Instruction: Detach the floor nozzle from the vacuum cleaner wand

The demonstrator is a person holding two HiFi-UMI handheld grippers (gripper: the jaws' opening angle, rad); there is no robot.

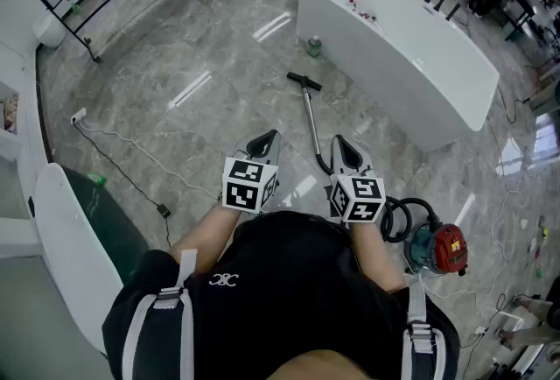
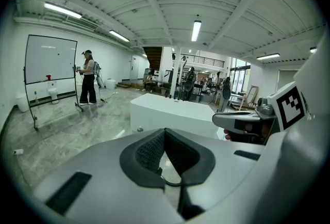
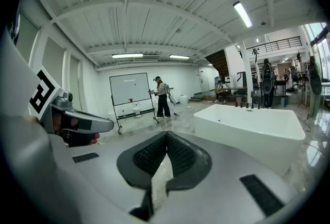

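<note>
— Floor nozzle (image 1: pixel 304 81): where is it?
— On the grey marble floor (image 1: pixel 201 63) ahead of me, fitted to the far end of the wand (image 1: pixel 311 123), near the long white tub (image 1: pixel 394 45). The wand runs back toward me. In the head view its near end shows just left of my right gripper (image 1: pixel 345 147).
— And your claws?
— Both pinched fully together, nothing between them. My left gripper (image 1: pixel 266 143) and the right one are side by side in front of me, tipped slightly down, neither on the wand.
— The vacuum itself?
— The red-and-teal canister (image 1: pixel 440 249) sits on the floor to my right, its black hose (image 1: pixel 398 216) coiled beside it.
</note>
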